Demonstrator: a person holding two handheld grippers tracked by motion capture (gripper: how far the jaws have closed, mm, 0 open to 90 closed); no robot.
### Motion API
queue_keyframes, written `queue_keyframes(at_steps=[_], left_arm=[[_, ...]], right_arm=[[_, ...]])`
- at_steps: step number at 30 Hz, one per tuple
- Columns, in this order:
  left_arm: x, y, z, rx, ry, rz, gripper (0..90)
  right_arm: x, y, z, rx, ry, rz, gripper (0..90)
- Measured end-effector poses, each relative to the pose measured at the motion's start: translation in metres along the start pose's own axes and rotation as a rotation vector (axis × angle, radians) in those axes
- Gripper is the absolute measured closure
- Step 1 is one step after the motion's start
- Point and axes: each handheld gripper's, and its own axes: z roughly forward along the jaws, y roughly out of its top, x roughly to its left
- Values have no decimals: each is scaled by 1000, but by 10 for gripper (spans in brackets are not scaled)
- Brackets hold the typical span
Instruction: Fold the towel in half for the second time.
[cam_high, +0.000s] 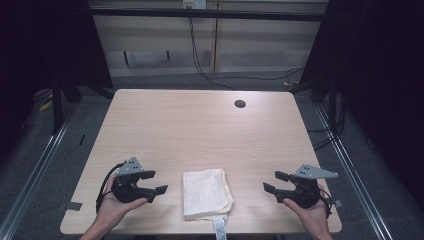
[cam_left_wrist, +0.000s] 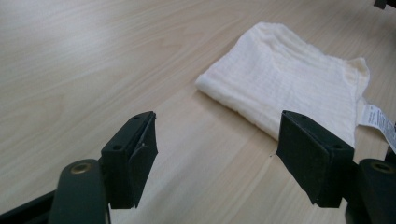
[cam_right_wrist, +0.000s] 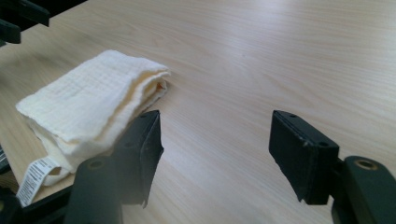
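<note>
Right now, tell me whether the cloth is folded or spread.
Folded: the cream cloth lies as a compact stacked rectangle, layered edges visible in the right gripper view.

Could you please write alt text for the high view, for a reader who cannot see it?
A folded cream towel lies at the near edge of a light wooden table, between a person's left gripper and right gripper, both open and apart from it.

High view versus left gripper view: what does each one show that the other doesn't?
High view alone: both hands, the right gripper, the round dark hole in the tabletop, cables and grey floor beyond. Left gripper view alone: the close-up ribbed weave of the folded cream cloth and print on its white care label. Both share the cloth, the light wooden table and the open left gripper.
</note>
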Motion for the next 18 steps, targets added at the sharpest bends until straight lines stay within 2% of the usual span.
queue_keyframes(at_steps=[4,8,10,11,13,15,18], left_arm=[[1,-11,-7,-1,16,-8,261],[6,-22,-18,-38,80,-32,262],[9,-23,-23,-47,93,-28,262],[11,-25,-25,-60,106,-40,261],[16,-31,-28,-84,96,-70,250],[20,-36,-29,-72,114,-75,244],[26,-38,-29,-63,117,-104,231]], right_arm=[[-8,-9,-4,0,-27,15,337],[-19,-12,-8,-16,-63,36,321],[-22,-12,-8,-18,-82,41,319],[-23,-13,-9,-19,-94,43,319],[-27,-13,-11,-15,-121,44,319],[-31,-16,-12,-24,-122,57,309],[-33,-18,-10,-13,-136,64,298]])
